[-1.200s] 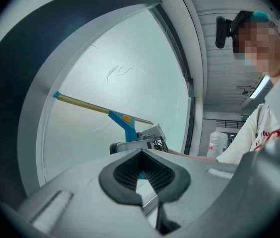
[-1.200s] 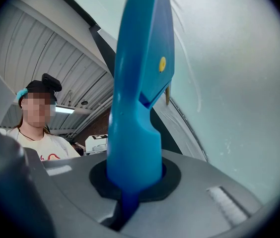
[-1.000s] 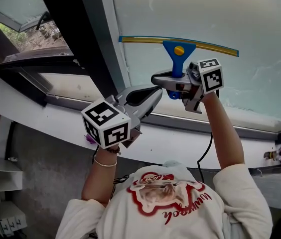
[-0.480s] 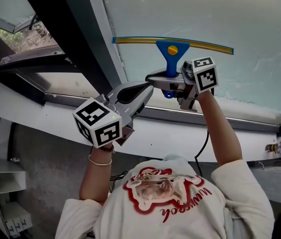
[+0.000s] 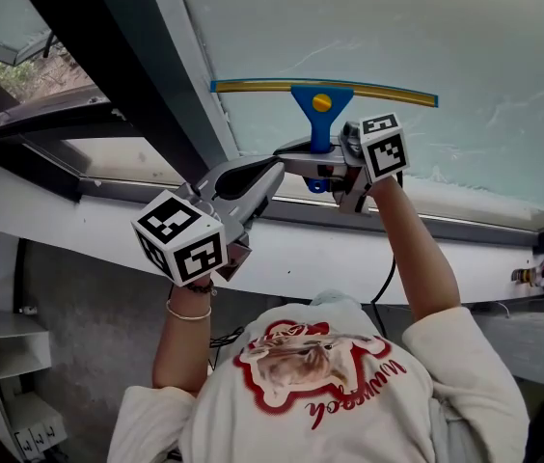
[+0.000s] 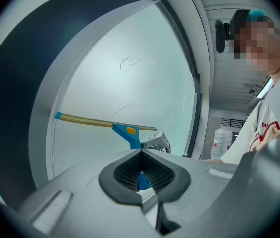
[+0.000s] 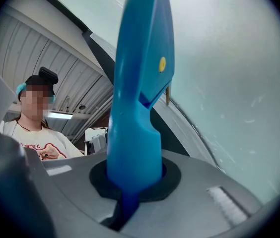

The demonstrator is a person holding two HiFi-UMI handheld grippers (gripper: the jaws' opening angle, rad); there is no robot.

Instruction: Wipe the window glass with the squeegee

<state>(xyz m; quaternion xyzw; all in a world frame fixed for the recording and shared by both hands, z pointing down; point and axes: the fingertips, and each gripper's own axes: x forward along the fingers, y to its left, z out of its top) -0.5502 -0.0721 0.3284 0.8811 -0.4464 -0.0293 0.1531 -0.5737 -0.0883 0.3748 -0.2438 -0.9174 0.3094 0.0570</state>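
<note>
One squeegee (image 5: 322,104) with a single yellow-edged blade lies at the upper middle of the frame, against one pane of window glass (image 5: 465,37). There are two grippers, the left gripper (image 5: 274,169) and the right gripper (image 5: 322,169), and two marker cubes, the left cube (image 5: 179,236) and the right cube (image 5: 381,146). One bracelet (image 5: 187,314) shows at lower left, and one plastic bottle (image 6: 221,140) at the right of the left gripper view.

right tongs (image 7: 130,182) clamped on blue squeegee (image 7: 140,93) handle | window glass (image 7: 229,73) beyond
</note>
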